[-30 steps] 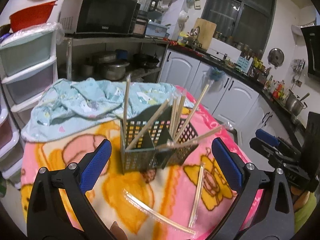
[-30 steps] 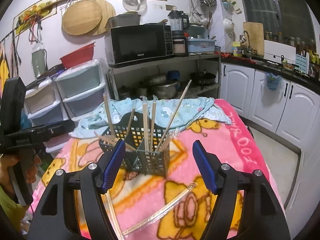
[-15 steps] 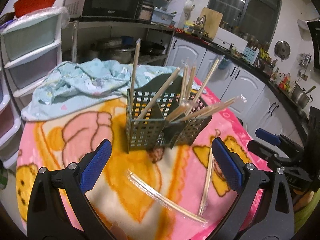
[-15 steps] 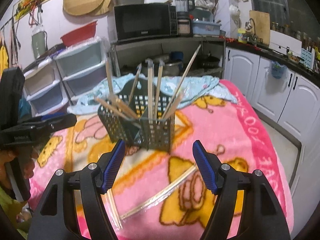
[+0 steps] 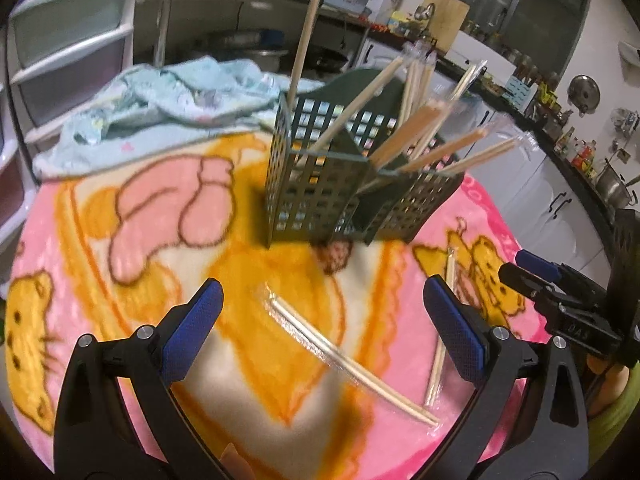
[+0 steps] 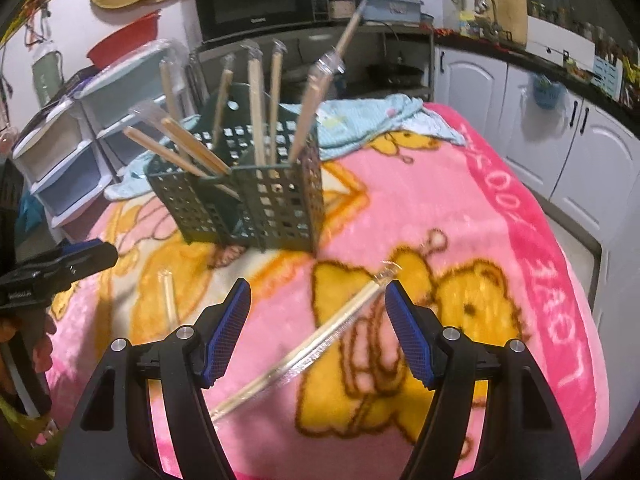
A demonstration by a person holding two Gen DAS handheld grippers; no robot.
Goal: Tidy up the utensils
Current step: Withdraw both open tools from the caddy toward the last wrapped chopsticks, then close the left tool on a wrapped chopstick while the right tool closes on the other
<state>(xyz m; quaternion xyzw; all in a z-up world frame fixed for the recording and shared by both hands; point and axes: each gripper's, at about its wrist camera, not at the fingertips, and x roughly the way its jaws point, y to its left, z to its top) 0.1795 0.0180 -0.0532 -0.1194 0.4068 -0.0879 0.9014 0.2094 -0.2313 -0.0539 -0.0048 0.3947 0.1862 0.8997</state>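
Note:
A dark green lattice utensil basket [image 5: 332,184] [image 6: 256,196] stands on the pink cartoon blanket [image 5: 120,208] [image 6: 500,208], holding several wrapped chopstick pairs. Two wrapped pairs lie loose on the blanket. One pair [image 5: 344,356] [image 6: 316,348] runs diagonally below both grippers. The other pair [image 5: 442,332] [image 6: 170,300] lies near the left gripper's right finger. My left gripper [image 5: 320,320] hovers open over the diagonal pair, nothing between its blue pads. My right gripper [image 6: 318,328] is open too, with that same pair seen between its fingers, untouched.
A light blue cloth [image 5: 168,100] [image 6: 372,120] is bunched behind the basket. Plastic drawers [image 5: 60,48] [image 6: 60,160] stand at the left, a shelf with a microwave [image 6: 256,0] behind, white cabinets [image 6: 560,128] at the right. The blanket's edge falls away near the cabinets.
Both grippers have sunk toward the blanket and tipped further down. The basket and loose chopsticks now look larger and closer. Jaw widths are unchanged.

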